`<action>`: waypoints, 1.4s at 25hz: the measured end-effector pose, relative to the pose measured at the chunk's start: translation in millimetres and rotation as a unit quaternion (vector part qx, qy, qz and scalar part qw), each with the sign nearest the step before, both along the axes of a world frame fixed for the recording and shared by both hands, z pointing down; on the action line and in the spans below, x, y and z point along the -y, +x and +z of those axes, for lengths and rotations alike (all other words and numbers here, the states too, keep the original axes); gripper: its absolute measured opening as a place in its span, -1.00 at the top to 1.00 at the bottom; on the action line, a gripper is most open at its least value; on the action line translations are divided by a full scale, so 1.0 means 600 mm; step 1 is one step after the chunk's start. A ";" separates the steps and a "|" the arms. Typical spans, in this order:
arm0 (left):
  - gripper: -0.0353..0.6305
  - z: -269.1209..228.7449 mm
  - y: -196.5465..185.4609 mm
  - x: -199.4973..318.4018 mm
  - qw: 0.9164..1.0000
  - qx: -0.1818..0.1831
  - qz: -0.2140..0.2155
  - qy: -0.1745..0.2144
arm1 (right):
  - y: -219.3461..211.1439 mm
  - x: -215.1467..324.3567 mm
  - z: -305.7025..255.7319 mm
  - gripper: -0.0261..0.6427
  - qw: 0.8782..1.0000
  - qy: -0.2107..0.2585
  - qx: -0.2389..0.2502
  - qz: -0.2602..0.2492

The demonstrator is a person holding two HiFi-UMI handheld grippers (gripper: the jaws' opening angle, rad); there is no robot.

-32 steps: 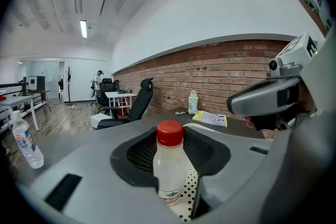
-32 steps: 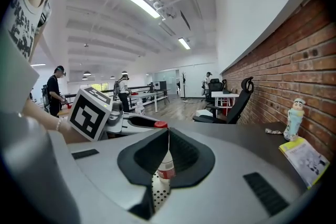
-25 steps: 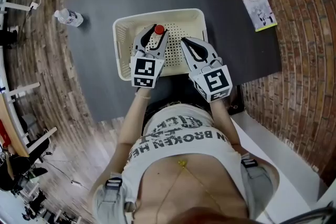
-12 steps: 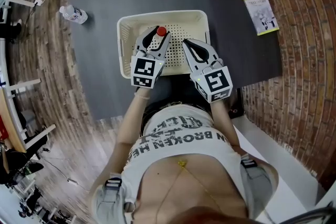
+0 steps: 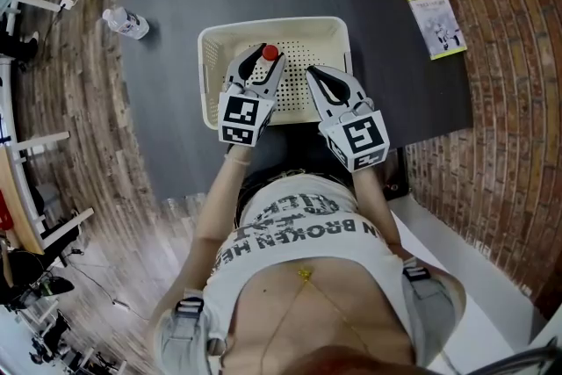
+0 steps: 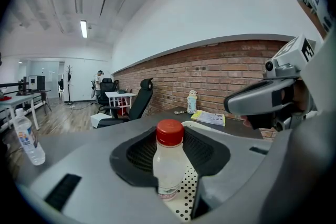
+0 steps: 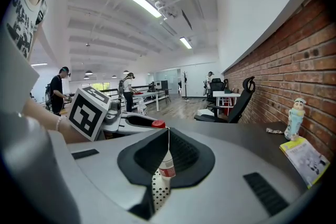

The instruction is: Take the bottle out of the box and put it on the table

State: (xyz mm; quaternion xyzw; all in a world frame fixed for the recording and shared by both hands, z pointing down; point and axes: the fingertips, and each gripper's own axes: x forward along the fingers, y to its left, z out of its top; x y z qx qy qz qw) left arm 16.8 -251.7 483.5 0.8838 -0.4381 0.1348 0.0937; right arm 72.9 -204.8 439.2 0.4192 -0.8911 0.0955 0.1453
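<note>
Clear plastic bottle with red cap [image 6: 169, 160] stood upright inside cream perforated plastic box [image 5: 329, 27] on dark grey table [image 5: 395, 57], not yet lifted. Left tongs [image 5: 265, 62] straddled it, presumably lined up for the grasp: spread, one side touching, box floor visible at the other. Right tongs [image 5: 308, 69] pressed together, empty, just beside, over the box.

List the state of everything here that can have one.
left hand-held gripper: open, jaws either side of the red-capped bottle
right hand-held gripper: shut, empty
red-capped bottle: upright in the box, cap on
box: on the table, holding that bottle
clear bottle: upright on the table, capped
booklet: closed, lying flat
</note>
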 end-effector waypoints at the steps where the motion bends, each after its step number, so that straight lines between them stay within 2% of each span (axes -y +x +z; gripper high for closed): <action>1: 0.45 0.000 0.001 -0.001 1.000 -0.001 0.001 0.000 | 0.000 -0.001 0.001 0.89 1.000 0.000 0.000 0.000; 25: 0.45 -0.006 0.006 -0.029 1.000 0.019 0.010 0.013 | 0.004 -0.028 -0.012 0.89 1.000 0.009 -0.004 -0.005; 35: 0.45 -0.010 -0.027 -0.036 1.000 -0.004 -0.008 -0.006 | 0.005 -0.058 -0.028 0.89 1.000 0.018 -0.003 0.002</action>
